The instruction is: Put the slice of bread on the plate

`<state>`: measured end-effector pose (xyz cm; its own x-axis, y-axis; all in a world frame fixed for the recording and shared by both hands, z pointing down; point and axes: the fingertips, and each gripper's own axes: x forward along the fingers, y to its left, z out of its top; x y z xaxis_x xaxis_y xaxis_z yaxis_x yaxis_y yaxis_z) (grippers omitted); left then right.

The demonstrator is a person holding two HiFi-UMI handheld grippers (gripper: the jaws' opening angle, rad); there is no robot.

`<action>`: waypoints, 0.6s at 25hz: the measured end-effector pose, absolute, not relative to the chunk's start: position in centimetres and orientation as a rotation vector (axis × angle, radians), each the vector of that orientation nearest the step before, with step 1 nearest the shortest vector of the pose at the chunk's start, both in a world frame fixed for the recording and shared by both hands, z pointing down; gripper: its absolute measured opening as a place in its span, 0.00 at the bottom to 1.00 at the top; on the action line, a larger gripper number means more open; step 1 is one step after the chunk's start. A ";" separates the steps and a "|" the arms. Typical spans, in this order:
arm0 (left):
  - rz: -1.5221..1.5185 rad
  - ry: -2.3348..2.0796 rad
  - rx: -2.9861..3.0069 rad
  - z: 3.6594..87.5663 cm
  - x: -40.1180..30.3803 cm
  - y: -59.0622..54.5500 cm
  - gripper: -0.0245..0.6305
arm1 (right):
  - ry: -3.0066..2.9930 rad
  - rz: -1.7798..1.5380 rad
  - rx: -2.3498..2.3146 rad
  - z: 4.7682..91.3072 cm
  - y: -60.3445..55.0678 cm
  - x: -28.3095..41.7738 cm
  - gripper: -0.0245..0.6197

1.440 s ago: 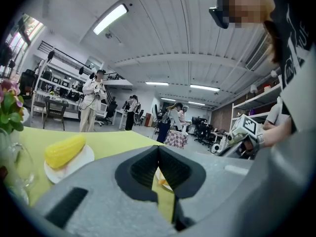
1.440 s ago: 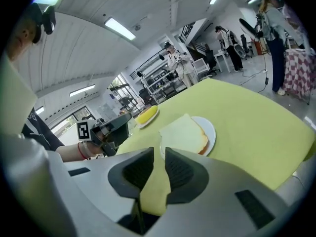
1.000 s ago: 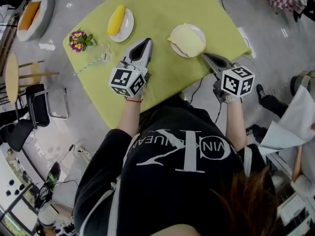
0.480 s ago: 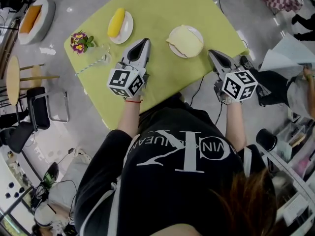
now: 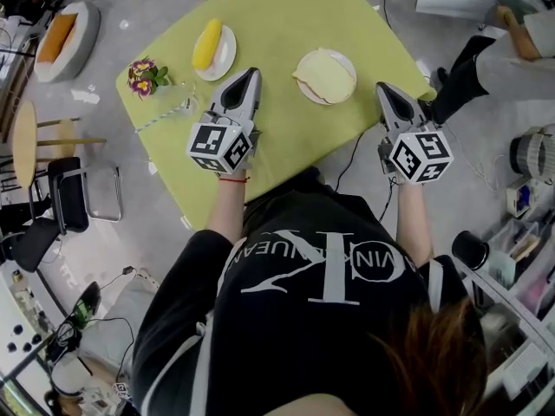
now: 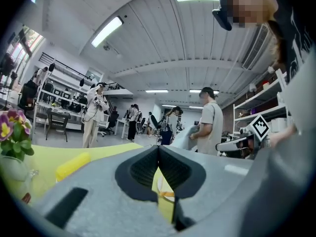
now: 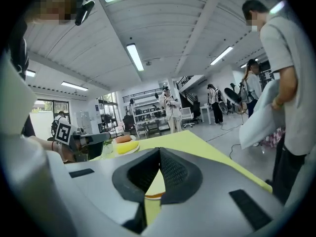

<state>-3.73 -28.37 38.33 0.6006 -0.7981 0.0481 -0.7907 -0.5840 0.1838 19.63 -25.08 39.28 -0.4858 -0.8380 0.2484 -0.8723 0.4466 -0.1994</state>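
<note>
The right claw (image 5: 382, 90) is shut tight with nothing in it. It has gone up and pulled away to the right of the plate (image 5: 350, 61). A moment ago it was close to the rim. The left claw (image 5: 252, 74) is shut and empty too, and has hardly moved. It floats over the green table (image 5: 286, 7), left of the plate.

The slice of bread (image 5: 326, 74) lies flat on the plate, and nothing touches it. So I think the job is done and the claws are just backing off.

Far left are some yellow food (image 5: 206, 42) on another plate and some flowers (image 5: 141, 72).

The person's black shirt (image 5: 260, 336) has big white letters, C and K, upside down. I cannot read all of the small words across them.
</note>
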 end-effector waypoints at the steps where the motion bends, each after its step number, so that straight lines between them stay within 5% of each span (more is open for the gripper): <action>1: -0.061 -1.330 2.643 38.2 -3.8 -28.4 0.05 | -2.578 0.433 1.542 38.9 -25.1 19.7 0.04; 15: -0.108 -1.407 2.672 35.3 -5.2 -28.8 0.05 | -2.620 0.250 1.651 35.8 -25.5 20.2 0.04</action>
<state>-5.25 -28.80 35.27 0.5654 -0.8248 -0.0075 -0.8162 -0.5608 0.1389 20.18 -25.45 35.76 -0.4349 -0.8931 0.1151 -0.8988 0.4225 -0.1171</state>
